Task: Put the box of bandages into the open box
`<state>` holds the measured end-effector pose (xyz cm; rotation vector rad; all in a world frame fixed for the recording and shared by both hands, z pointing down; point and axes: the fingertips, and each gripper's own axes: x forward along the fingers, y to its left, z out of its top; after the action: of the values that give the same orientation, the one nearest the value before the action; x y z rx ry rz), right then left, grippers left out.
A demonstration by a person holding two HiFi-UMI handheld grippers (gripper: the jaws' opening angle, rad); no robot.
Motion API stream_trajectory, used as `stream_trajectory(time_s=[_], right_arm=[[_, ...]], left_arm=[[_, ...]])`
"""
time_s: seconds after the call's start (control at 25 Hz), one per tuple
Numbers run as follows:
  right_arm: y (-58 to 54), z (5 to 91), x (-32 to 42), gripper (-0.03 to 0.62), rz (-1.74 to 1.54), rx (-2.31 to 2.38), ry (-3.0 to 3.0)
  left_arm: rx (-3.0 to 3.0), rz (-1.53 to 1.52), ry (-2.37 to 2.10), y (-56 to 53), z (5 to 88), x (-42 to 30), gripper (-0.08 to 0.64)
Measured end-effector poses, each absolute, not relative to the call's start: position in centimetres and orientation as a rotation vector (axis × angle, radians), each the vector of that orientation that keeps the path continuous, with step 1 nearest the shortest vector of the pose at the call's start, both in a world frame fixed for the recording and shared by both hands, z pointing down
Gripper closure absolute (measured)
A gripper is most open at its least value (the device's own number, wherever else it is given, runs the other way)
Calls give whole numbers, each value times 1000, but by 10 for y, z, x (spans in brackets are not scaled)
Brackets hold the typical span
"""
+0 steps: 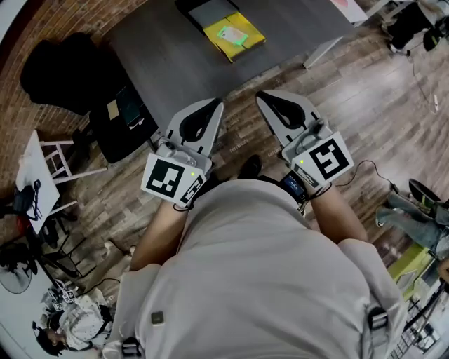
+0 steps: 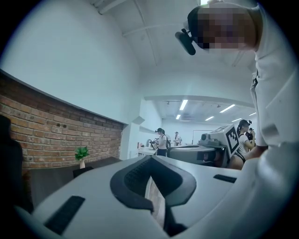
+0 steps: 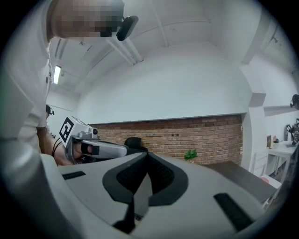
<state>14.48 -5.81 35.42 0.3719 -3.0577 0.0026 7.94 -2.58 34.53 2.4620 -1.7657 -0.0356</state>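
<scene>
In the head view a grey table (image 1: 168,63) stands ahead of me. On its far part lies a flat yellow box with a green and white label (image 1: 235,35), touching a dark open box with a grey inside (image 1: 209,10). My left gripper (image 1: 214,105) and right gripper (image 1: 262,96) are held close to my body over the wooden floor, short of the table's near edge, both pointing toward it. Each has its jaws together with nothing between them. The left gripper view (image 2: 150,161) and the right gripper view (image 3: 145,156) look up at the room and show neither box.
A black chair (image 1: 63,70) and a black bag (image 1: 123,123) stand left of the table. A white stool (image 1: 42,175) is farther left. Another person's leg (image 1: 414,217) is at the right. A brick wall with a small plant (image 3: 190,154) runs behind the table.
</scene>
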Motion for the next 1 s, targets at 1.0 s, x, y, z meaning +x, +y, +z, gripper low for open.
stream_trajectory(time_s=[1.0], right_arm=[[147,365,86,571,-6,674,-2977]], left_arm=[[2659,-20,-1456,166,347,14,544]])
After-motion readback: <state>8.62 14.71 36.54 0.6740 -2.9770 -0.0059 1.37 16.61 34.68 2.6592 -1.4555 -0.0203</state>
